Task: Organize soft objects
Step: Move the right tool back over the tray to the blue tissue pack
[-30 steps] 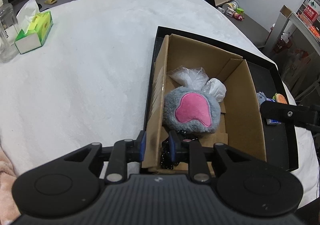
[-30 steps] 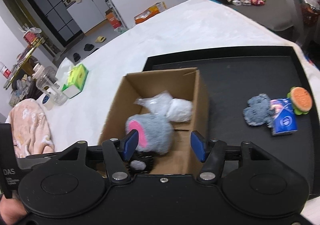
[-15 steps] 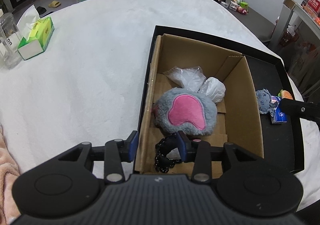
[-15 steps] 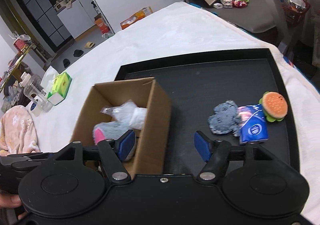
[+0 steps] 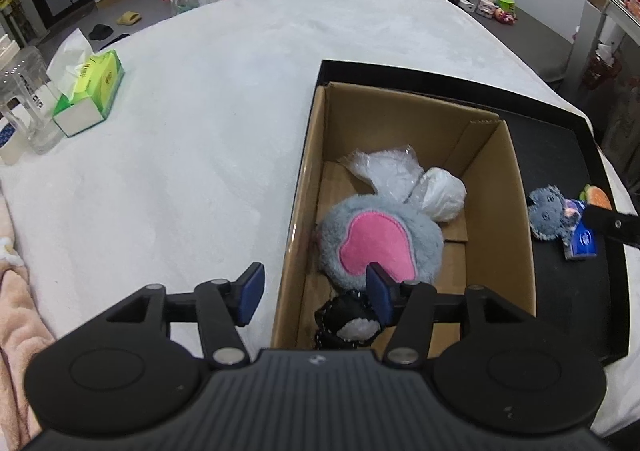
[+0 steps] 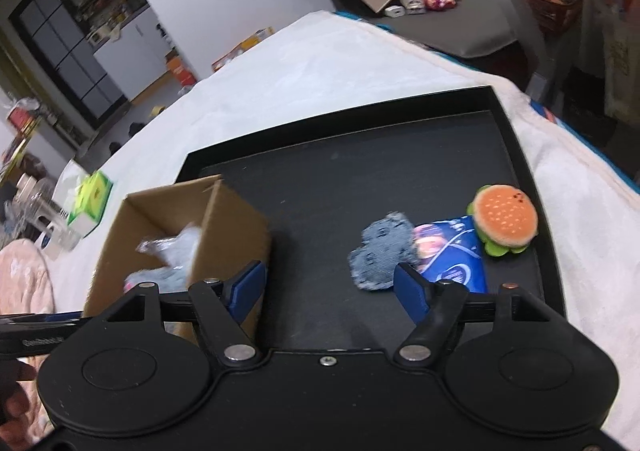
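A cardboard box [image 5: 496, 187] stands on the left part of a black tray [image 6: 360, 179]. Inside it lie a grey plush with a pink patch [image 5: 380, 239], white bagged stuffing [image 5: 404, 179] and a small black-and-white toy [image 5: 348, 323]. My left gripper [image 5: 314, 293] straddles the box's left wall; its jaws are opening and the pads stand off the wall. My right gripper [image 6: 330, 289] hovers over bare tray floor, jaws opening, nothing between them. Just ahead to its right lie a grey denim plush [image 6: 382, 253], a blue packet [image 6: 452, 255] and a burger plush [image 6: 504, 221].
The tray sits on a white cloth-covered table [image 5: 200, 111]. A green tissue box [image 5: 90, 91] and a clear jar [image 5: 28, 107] stand at the far left. A pink towel [image 5: 16, 291] lies at the near left edge. A hand [image 6: 16, 391] shows at the lower left.
The left jaws have let go of the box's left wall and spread apart. The right gripper has swung right from above the box to over the tray, lower and wider.
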{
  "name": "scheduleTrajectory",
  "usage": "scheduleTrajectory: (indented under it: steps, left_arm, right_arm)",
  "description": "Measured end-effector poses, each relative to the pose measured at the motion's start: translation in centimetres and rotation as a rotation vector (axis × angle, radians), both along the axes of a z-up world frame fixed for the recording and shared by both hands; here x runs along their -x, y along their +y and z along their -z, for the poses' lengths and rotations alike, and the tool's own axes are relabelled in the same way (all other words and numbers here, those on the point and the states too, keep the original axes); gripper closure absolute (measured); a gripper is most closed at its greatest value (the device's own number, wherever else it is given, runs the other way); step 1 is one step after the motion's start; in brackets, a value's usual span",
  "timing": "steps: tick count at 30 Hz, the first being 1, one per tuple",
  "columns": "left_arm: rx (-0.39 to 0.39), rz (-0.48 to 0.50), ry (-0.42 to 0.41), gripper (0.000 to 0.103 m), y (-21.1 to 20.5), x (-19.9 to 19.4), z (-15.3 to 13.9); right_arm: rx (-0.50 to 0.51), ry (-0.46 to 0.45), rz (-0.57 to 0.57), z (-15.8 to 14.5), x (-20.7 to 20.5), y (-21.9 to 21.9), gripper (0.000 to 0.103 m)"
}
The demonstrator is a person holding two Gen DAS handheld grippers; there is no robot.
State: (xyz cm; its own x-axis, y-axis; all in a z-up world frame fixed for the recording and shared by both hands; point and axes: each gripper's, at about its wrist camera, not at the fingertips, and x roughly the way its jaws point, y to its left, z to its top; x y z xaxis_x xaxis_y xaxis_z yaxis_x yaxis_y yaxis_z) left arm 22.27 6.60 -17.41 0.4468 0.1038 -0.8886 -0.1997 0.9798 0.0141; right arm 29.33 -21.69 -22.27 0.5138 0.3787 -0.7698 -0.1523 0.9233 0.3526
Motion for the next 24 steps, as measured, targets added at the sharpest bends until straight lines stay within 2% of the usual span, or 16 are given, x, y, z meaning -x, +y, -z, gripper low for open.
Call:
scheduleTrajectory:
  steps: [4,9,17,21,24]
  left_arm:
    - [-0.008,-0.015,0.003,0.039,-0.4,-0.7,-0.2]
    - [-0.042,-0.018,0.011,0.037,-1.3,-1.4,-0.2]
    - [-0.083,-0.030,0.013,0.035,-2.2,-2.2,0.0]
    - [-0.103,-0.028,0.022,0.035,-2.5,-2.4,0.2]
    - [-0.116,-0.030,0.027,0.035,-2.5,-2.5,0.2]
  right_arm:
    - [0.015,-0.018,0.016,0.7,-0.3,-1.0,0.031]
    - [0.063,-0.045,0.036,1.5,-0.4,-2.0,0.031]
    - [0.081,-0.032,0.048,3.7,-0.9,-2.8,0.031]
    - [0.079,-0.042,0.078,4.3,-1.5,-3.7,0.036]
    - [0.056,-0.020,0.111,5.1,-2.0,-4.6,0.045]
